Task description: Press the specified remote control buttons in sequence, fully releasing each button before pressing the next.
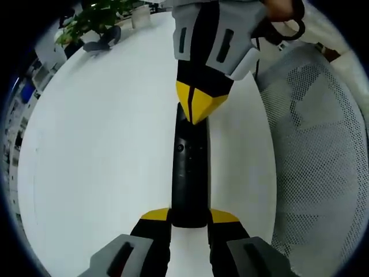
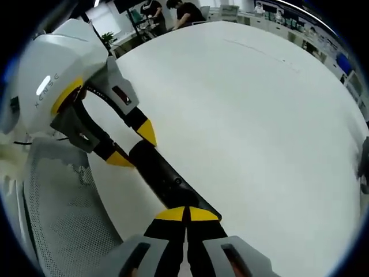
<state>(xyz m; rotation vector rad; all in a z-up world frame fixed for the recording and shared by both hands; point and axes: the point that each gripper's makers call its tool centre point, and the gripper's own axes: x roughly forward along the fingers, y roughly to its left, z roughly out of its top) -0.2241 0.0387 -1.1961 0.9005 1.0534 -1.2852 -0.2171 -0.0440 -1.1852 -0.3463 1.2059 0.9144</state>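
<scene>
A long black remote (image 1: pixel 189 173) lies lengthwise on the white table (image 1: pixel 104 150). My left gripper (image 1: pixel 190 216) is shut on its near end, one yellow-tipped jaw on each side. My right gripper (image 1: pixel 199 107) comes in from above with its jaws shut, and its yellow point rests on the far part of the remote. In the right gripper view the shut right gripper (image 2: pixel 185 214) touches the top of the remote (image 2: pixel 164 176), while the left gripper (image 2: pixel 132 145) clamps the other end. A small round button (image 1: pixel 180 148) shows on the remote's middle.
A white mesh chair (image 1: pixel 323 156) stands close to the table edge beside the remote; it appears again as the mesh chair (image 2: pixel 63 208). A potted plant (image 1: pixel 92 20) sits at the far rim. People (image 2: pixel 173 11) sit at desks beyond the table.
</scene>
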